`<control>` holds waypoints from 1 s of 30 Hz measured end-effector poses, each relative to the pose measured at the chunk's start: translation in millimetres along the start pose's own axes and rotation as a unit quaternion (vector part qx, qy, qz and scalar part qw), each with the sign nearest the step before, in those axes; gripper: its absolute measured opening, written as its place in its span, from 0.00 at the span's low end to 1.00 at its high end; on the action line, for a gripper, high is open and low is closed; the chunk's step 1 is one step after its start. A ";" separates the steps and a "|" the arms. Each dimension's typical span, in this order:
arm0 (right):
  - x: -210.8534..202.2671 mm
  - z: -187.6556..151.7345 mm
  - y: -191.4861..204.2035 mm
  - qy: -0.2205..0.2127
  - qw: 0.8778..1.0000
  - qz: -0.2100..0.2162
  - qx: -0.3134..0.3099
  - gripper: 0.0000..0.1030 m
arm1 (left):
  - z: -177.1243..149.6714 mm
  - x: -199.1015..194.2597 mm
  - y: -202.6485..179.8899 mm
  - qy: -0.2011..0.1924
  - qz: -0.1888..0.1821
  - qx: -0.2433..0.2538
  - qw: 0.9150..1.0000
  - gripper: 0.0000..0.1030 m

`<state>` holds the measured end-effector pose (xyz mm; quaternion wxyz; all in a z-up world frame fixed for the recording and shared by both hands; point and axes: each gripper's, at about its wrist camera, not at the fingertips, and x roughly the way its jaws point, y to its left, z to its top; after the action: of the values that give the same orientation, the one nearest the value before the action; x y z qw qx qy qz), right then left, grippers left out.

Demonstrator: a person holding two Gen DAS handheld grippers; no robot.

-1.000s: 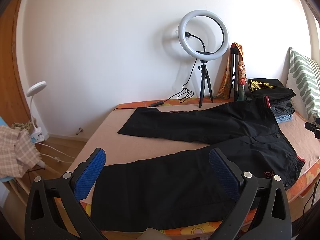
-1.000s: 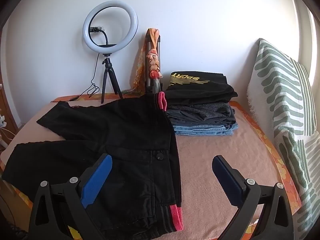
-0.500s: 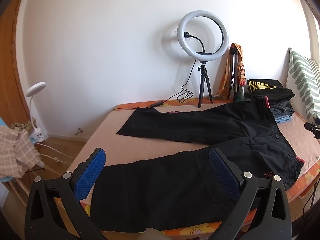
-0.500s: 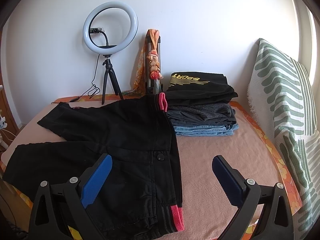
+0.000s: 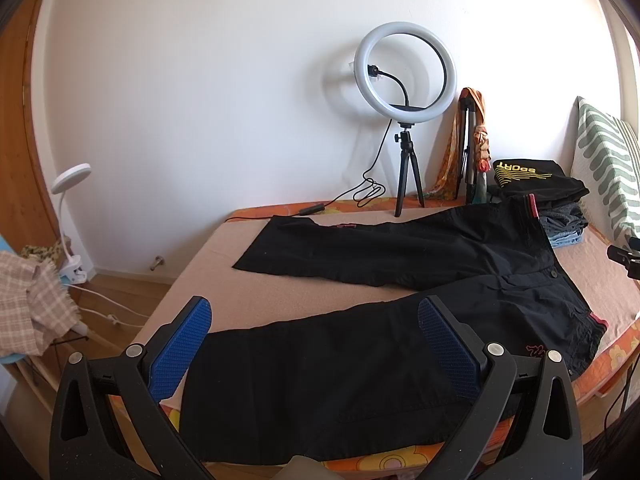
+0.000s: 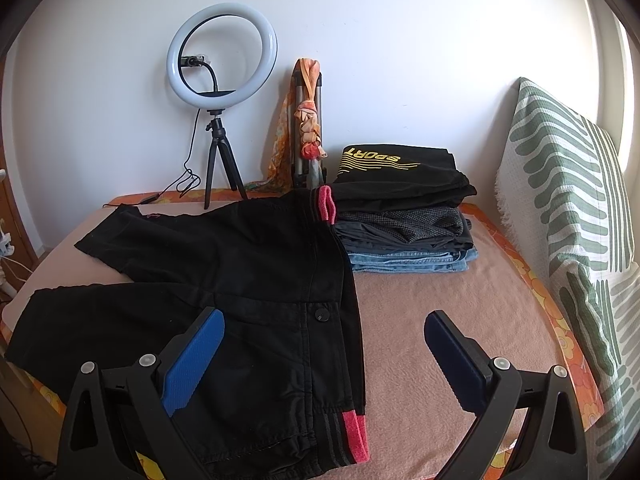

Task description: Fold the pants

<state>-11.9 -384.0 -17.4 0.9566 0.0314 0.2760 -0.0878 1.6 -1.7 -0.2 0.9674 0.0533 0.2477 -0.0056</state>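
Your pants lie spread flat on the bed, legs apart, waistband toward the pillow. Your left gripper hangs wide open above the near leg's hem end, holding nothing. Your right gripper is spread wide too, empty, above the waistband: its left finger over the black cloth, its right finger over bare blanket. A clothes stack sits just beside the far waistband corner.
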 end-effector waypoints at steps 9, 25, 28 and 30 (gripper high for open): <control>0.0 -0.1 0.4 0.000 1.000 0.000 0.000 0.99 | -0.7 0.0 -0.1 0.000 0.000 0.000 1.000 1.00; 0.1 0.3 1.6 0.000 1.000 0.000 0.000 0.99 | 0.5 -0.9 -2.3 0.000 0.000 -0.001 1.000 1.00; 0.1 0.4 2.1 0.000 1.000 0.001 0.000 0.99 | 0.2 -0.9 -2.0 0.000 -0.001 -0.001 1.000 1.00; 0.2 0.4 2.0 0.000 1.000 0.001 0.000 0.99 | 0.2 -0.9 -2.4 0.000 -0.001 -0.001 1.000 1.00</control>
<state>-11.2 -382.2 -17.1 0.9567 0.0315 0.2761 -0.0871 0.8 -4.1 0.2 0.9674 0.0524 0.2479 -0.0060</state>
